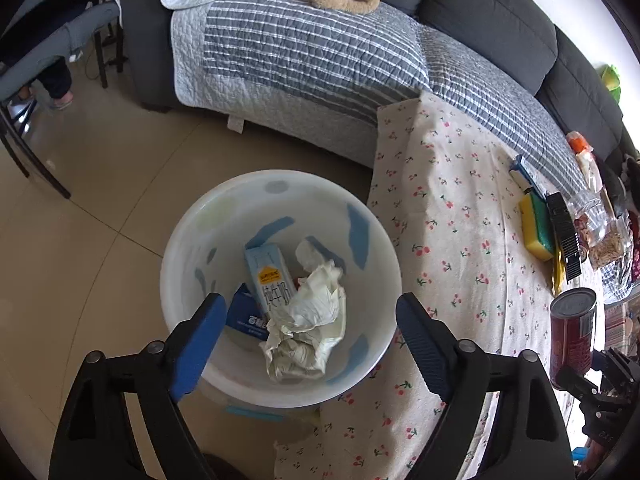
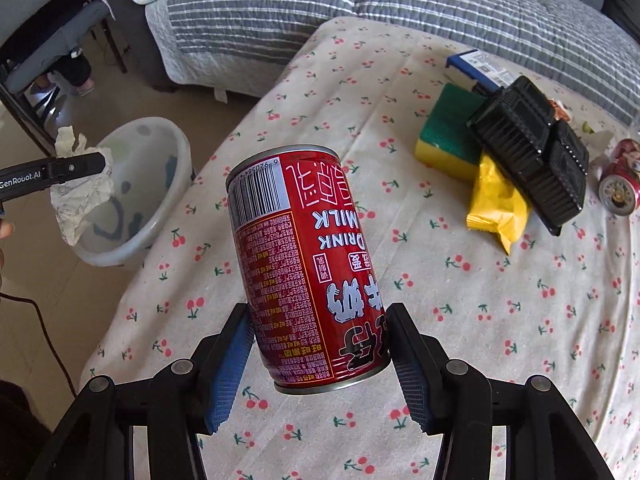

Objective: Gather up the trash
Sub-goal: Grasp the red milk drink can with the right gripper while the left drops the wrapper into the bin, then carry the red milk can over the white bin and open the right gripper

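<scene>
My left gripper (image 1: 310, 300) hangs open over a white basin (image 1: 188, 240) on the floor, its blue pads (image 1: 200, 340) wide apart. Below them, in the basin, I see crumpled white paper (image 1: 308, 328), a light blue milk carton (image 1: 268, 276) and a dark blue box (image 1: 244, 316). In the right wrist view the paper (image 2: 80, 200) shows at the left gripper's tip (image 2: 100, 162) above the basin (image 2: 180, 152); I cannot tell contact there. My right gripper (image 2: 320, 312) is shut on a red milk-drink can (image 2: 304, 264), tilted above the cherry-print tablecloth (image 2: 440, 300).
On the table lie a yellow-green sponge (image 2: 448, 136), a black plastic tray (image 2: 528, 156), a yellow wrapper (image 2: 496, 204), a blue-white box (image 2: 476, 64) and another red can (image 2: 622, 176). A sofa with a striped quilt (image 1: 300, 60) stands behind. A person's legs (image 1: 60, 80) are far left.
</scene>
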### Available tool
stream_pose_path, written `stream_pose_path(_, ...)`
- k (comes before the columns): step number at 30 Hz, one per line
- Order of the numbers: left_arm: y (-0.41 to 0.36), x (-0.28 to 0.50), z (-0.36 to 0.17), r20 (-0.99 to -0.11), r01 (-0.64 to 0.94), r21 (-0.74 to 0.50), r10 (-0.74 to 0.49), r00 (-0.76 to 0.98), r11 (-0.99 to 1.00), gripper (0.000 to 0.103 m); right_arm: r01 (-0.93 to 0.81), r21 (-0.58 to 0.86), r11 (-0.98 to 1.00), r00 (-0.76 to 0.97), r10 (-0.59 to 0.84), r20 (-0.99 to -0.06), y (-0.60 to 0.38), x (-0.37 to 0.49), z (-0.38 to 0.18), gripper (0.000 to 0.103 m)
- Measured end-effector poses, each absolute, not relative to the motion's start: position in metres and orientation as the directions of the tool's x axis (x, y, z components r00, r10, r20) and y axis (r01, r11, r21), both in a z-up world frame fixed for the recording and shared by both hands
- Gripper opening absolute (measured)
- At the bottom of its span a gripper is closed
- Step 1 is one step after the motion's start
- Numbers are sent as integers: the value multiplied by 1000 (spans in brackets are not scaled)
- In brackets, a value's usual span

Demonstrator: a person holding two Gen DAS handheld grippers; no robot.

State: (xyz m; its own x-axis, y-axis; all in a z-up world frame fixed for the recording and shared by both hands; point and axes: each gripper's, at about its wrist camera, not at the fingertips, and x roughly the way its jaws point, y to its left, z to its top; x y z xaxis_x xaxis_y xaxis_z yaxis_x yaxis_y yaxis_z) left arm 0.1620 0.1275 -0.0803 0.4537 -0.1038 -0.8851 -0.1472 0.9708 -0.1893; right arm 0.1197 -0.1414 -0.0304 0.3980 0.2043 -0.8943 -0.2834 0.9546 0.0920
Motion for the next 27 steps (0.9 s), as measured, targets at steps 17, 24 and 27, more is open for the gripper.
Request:
stream_pose_path(17, 164, 119, -78, -914, -118, -16, 33, 404, 993, 100, -397, 120, 910, 365, 276, -889, -52, 149, -45, 59)
stream_pose_path(24, 192, 111, -79, -920, -148, -48, 14, 391, 988, 100, -452, 135, 882, 327, 305, -894, 5, 172, -63, 59)
stream_pose_path(27, 199, 108, -79, -919, -156, -47, 19, 394, 987, 100, -475, 120, 872, 324, 299, -898, 25, 179, -69, 59)
